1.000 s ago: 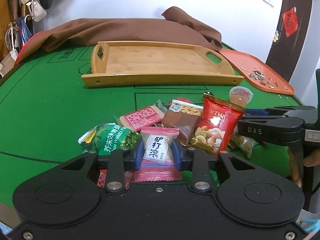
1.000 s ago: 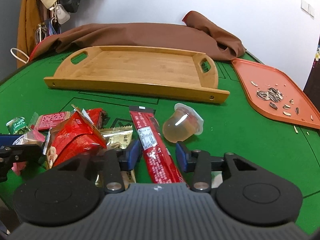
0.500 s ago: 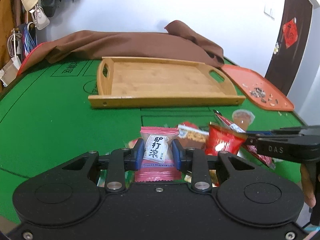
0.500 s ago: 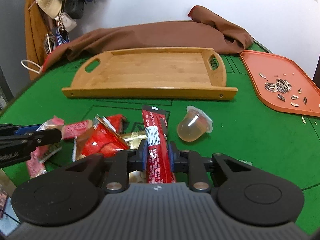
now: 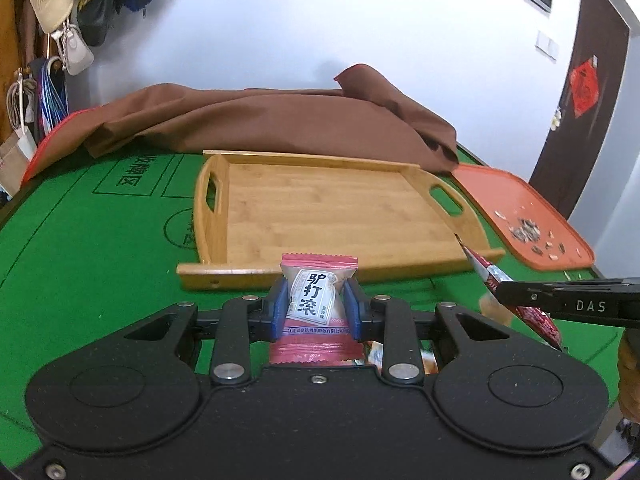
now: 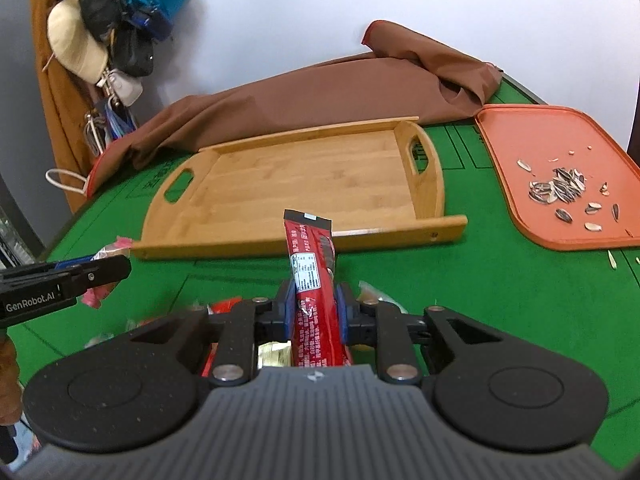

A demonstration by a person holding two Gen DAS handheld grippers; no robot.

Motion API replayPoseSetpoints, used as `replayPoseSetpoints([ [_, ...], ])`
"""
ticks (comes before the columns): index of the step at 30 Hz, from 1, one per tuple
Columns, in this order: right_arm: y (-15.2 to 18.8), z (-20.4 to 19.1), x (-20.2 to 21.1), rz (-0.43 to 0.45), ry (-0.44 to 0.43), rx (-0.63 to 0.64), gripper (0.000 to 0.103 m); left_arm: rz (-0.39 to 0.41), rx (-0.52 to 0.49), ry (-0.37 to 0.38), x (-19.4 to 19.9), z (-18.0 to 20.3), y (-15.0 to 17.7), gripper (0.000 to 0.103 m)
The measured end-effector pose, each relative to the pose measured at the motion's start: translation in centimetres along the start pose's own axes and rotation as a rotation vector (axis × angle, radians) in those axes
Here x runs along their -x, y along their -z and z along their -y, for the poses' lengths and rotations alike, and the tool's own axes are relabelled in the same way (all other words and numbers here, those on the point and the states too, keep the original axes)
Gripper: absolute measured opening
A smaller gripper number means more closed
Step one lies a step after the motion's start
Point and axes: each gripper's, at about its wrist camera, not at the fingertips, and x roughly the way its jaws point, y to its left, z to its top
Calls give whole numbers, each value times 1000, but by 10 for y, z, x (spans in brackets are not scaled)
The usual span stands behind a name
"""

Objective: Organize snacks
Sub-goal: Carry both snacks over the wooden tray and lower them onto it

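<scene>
Left wrist view: left gripper (image 5: 315, 306) clamped on pink candy packet (image 5: 313, 300), held off the green table (image 5: 88, 264), just near of the wooden tray (image 5: 320, 216). Tray is bare. Right wrist view: right gripper (image 6: 313, 312) pinched narrow on long red snack stick (image 6: 312, 272), tip pointing at the tray's near rim. Remaining snack pile (image 6: 224, 308) sits under the right gripper, mostly hidden. Orange tray (image 6: 516, 148) with seed shells far right; brown cloth (image 5: 256, 120) behind.

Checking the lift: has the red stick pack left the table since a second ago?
Yes. The red stick pack, clamped in the right gripper, has risen; its tip now overlaps the wooden tray's front rim.
</scene>
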Motion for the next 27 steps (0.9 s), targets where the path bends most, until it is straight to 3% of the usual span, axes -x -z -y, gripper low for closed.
replayPoseSetpoints([
  [14, -71, 7, -61, -65, 57, -41, 26, -87, 52, -40, -86, -4, -61, 27],
  [27, -106, 13, -138, -143, 132, -81, 26, -153, 67, -54, -162, 7, -76, 27],
])
